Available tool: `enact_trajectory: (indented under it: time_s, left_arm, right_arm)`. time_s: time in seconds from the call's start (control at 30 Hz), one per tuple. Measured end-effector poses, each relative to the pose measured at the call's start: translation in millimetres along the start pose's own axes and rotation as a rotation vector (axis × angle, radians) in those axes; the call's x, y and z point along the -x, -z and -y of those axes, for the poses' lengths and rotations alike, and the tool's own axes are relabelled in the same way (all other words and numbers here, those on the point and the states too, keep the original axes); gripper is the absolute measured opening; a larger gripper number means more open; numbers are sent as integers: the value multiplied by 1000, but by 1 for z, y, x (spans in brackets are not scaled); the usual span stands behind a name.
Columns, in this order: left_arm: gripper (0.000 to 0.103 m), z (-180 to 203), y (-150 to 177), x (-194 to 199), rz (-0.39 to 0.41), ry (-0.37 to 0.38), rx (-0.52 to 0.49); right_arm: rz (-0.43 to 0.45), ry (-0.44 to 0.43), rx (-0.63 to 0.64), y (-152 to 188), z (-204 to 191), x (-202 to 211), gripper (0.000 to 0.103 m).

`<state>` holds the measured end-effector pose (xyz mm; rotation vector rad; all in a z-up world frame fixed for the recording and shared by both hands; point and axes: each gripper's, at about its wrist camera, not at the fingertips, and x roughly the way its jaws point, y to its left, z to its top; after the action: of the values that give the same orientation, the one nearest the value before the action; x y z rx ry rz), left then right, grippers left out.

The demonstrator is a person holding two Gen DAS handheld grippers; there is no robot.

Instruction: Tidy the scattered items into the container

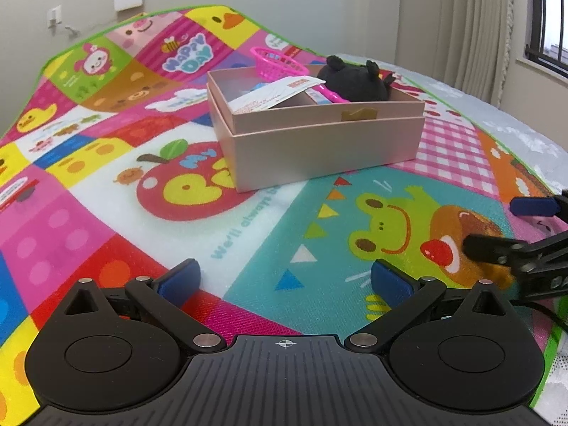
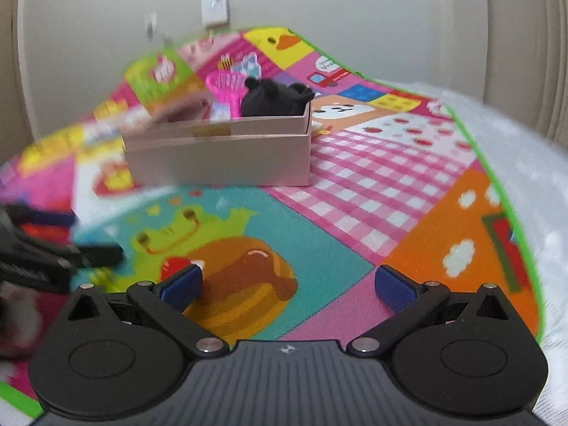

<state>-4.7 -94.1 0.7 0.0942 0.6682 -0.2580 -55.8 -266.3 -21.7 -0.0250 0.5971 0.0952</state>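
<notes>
A cartoon-patterned play mat [image 1: 106, 184] (green-edged) carries one pink box [image 1: 319, 149], nothing else.

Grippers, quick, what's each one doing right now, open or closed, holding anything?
Left tool: open, holding nothing, over the play mat.
Right tool: open, holding nothing.

Pink box [image 1: 319, 149] upright on mat, holding black plush [image 1: 355, 80], pink basket [image 1: 277, 62], card [image 1: 273, 94], possibly pen.

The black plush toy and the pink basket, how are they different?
The black plush toy is dark and fuzzy; the pink basket is bright with open slats. The plush looks bulkier than the basket. The plush sits at the right end, the basket further back. Both are in the pink box.
</notes>
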Motion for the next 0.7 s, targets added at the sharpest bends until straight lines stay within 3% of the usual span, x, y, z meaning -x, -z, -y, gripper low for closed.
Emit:
enact_trajectory:
  time_s: [0.17, 0.7]
  left_arm:
    - [103, 0, 0, 0, 0, -3, -4]
    - [103, 0, 0, 0, -1, -2, -4]
  right_arm:
    - [7, -58, -71, 2, 15, -1, 103]
    - [-1, -33, -38, 2, 8, -1, 103]
